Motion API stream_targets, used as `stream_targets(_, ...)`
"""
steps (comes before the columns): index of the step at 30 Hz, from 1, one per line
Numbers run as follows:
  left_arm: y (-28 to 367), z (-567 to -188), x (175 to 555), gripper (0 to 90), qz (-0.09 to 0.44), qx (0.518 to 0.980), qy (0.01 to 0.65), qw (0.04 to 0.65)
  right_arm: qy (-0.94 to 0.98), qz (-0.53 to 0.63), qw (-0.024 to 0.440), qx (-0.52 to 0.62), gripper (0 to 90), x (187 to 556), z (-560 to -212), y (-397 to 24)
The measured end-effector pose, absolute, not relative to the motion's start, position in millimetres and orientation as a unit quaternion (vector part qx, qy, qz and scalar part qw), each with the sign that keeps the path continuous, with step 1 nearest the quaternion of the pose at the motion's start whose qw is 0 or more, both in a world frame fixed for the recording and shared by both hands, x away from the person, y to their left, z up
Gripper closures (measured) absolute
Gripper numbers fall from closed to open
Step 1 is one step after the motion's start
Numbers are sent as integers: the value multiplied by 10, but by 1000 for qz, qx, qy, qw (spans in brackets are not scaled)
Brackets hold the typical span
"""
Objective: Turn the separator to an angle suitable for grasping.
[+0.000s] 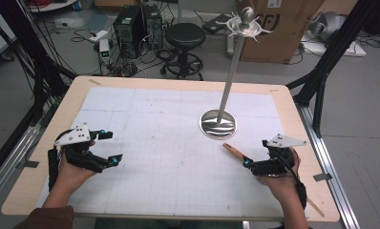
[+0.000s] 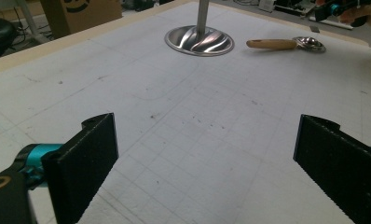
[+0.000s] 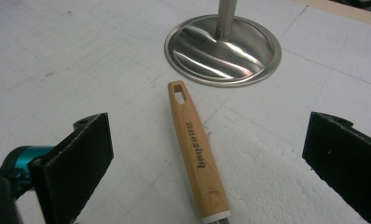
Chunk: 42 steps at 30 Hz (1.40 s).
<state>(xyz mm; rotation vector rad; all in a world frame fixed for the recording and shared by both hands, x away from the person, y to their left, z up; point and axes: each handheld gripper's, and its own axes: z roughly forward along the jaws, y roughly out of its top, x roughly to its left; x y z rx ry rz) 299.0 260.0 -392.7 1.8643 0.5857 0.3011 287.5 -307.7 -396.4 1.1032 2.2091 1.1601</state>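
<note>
Both jaws of the right gripper (image 3: 207,154) stand wide apart around the wooden spoon handle (image 3: 197,154), not touching it. It lies on the white mat (image 1: 169,143) near the stand's steel base (image 3: 223,49). Left gripper (image 1: 111,147) gapes empty.

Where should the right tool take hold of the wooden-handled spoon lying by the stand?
Grip the wooden handle around its middle, coming down from above with one jaw on each long side. The spoon lies flat on the white mat, its slim handle running straight between the open jaws of the right tool, so closing across it should work. The metal bowl looks harder to pinch.
</note>
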Motion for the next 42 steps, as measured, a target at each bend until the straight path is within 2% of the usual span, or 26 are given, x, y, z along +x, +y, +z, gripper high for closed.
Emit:
stream_targets(18, 2591, -3924, 2978, 69, 126, 788, 245, 550, 803, 401, 210, 388, 5, 2866, -3910, -3030)
stream_targets(26, 2567, -3937, 2973, 69, 124, 796, 241, 542, 809, 379, 194, 404, 6, 2938, -4008, -3071)
stream_targets(35, 2546, -3955, 2977, 69, 122, 799, 238, 539, 826, 341, 185, 409, 48, 2974, -4094, -3072)
stream_targets(42, 2532, -3970, 2981, 69, 121, 802, 238, 534, 840, 320, 172, 403, 152, 2998, -4133, -3077)
